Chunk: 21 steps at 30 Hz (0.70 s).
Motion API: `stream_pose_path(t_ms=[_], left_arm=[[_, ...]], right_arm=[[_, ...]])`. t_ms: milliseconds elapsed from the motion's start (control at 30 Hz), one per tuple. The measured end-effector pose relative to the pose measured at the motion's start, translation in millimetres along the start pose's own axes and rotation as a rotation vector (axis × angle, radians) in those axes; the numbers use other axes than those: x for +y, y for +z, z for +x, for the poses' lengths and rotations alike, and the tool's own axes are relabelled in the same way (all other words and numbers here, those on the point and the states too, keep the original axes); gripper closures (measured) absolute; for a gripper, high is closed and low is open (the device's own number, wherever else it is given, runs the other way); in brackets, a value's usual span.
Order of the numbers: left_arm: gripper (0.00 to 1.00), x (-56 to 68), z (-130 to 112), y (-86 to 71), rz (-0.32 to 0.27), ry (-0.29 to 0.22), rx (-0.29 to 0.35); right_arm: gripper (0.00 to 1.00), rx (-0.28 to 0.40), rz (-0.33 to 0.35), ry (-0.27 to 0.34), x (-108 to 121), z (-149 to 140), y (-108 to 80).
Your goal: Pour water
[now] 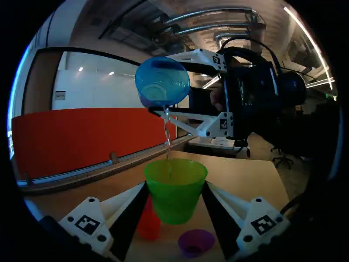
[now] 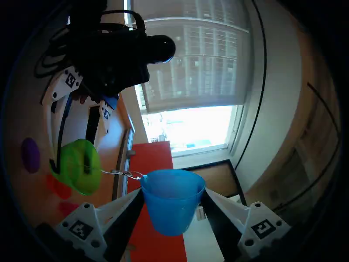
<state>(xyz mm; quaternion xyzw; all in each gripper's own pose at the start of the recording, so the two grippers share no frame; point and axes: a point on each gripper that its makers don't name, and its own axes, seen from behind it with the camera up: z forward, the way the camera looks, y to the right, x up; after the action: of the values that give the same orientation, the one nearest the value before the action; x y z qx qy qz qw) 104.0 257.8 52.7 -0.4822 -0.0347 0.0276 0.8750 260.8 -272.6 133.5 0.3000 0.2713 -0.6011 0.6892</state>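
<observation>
In the left gripper view my left gripper [image 1: 176, 196] is shut on a green cup [image 1: 175, 188], held upright above the table. Above it the blue cup [image 1: 162, 81] lies tipped on its side between the fingers of my right gripper [image 1: 168, 85]. A thin stream of water [image 1: 167, 139] falls from its rim into the green cup. In the right gripper view my right gripper [image 2: 172, 203] is shut on the blue cup [image 2: 172, 201], and the stream [image 2: 120, 173] runs across to the green cup [image 2: 76, 166] held by the left gripper [image 2: 74, 163].
On the wooden table [image 1: 244, 174] below the green cup stand a red cup [image 1: 148, 220] and a small purple cup [image 1: 196, 242]. An orange wall panel [image 1: 78, 139] runs behind the table. A bright window [image 2: 192, 126] shows in the right gripper view.
</observation>
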Motion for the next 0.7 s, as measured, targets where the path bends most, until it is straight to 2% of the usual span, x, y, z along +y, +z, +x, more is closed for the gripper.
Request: stream_pose_path(t_ms=[700], left_arm=[[0.17,-1.9,0.1,0.8,0.0,-0.004,0.003]], right_arm=[[0.1,-0.001,-0.004,-0.108,0.6,1.5,7.4]])
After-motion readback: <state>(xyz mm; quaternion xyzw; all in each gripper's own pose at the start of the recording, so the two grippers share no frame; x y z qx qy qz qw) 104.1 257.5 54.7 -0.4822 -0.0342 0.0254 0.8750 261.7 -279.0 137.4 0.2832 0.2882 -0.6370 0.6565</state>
